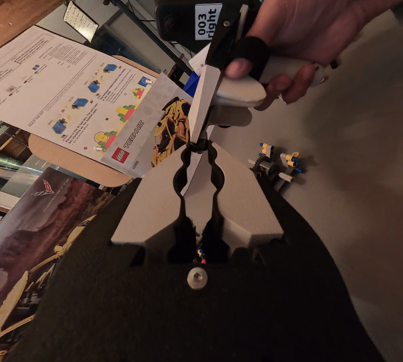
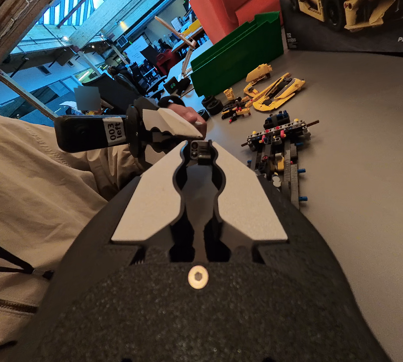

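Room: grey tabletop [image 2: 349, 111] inside a big open hall with skylights, desks and chairs far behind.

Left wrist view, my claw: my left claw [image 1: 198, 147] has its tips drawn nearly together on a small black toy-brick piece [image 1: 197, 148]; only a thin gap shows between the fingers behind the tips.

Left wrist view, other claw: my right claw [image 1: 201, 137] comes in from 1 o'clock, held by my right hand [image 1: 305, 31], and its tips meet the same black piece.

Left wrist view, surroundings: a building booklet [image 1: 150, 131] with a yellow car on its cover stands at 11 o'clock, a printed instruction sheet [image 1: 58, 83] lies beyond it at 10 o'clock, and a small grey, yellow and blue sub-assembly [image 1: 277, 166] sits on the tabletop at 3 o'clock.

Right wrist view, my claw: my right claw [image 2: 199, 151] is closed down on the black piece [image 2: 199, 152], pinched right at the tips.

Right wrist view, other claw: my left claw [image 2: 202, 137] reaches in from 9 o'clock, its tip touching the piece.

Right wrist view, surroundings: a long chassis assembly [image 2: 281, 148] lies at 2 o'clock, yellow body panels [image 2: 274, 94] and loose black wheels [image 2: 212, 104] farther off at 1 o'clock, a green bin [image 2: 235, 59] behind them, and the set's box [image 2: 340, 5] upright at top right.
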